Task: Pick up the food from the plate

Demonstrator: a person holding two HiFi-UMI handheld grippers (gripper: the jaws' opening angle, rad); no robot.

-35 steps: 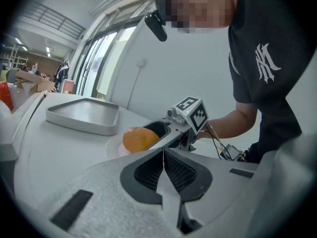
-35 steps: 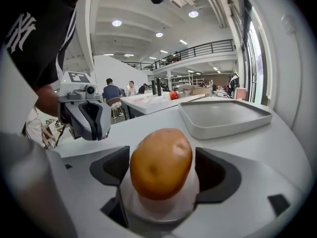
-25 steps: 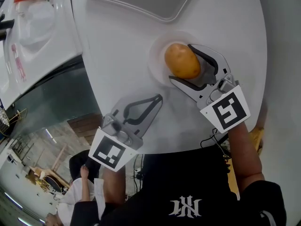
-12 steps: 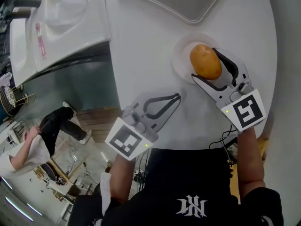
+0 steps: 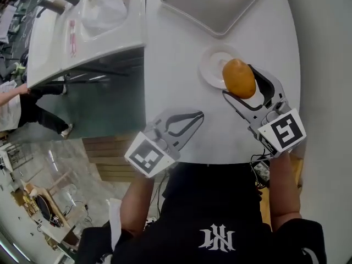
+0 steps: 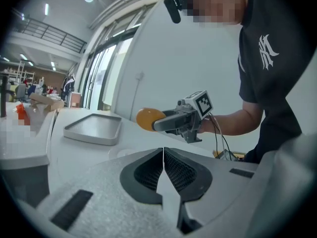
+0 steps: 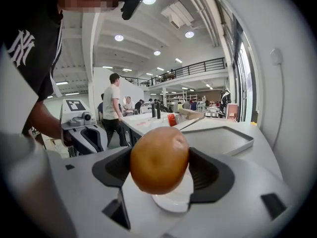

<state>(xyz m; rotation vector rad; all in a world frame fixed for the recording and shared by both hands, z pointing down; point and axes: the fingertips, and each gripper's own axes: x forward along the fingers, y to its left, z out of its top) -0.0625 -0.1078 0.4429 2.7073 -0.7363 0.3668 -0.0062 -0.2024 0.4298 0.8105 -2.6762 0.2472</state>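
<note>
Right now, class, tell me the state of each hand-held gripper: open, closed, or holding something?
Left hand-held gripper: closed, empty.
Right hand-held gripper: closed on the food, held above the plate.

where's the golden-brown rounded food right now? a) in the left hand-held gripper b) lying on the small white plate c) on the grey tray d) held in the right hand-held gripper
d: the right hand-held gripper clamps the golden-brown rounded food between its jaws, above the small white round plate.
</note>
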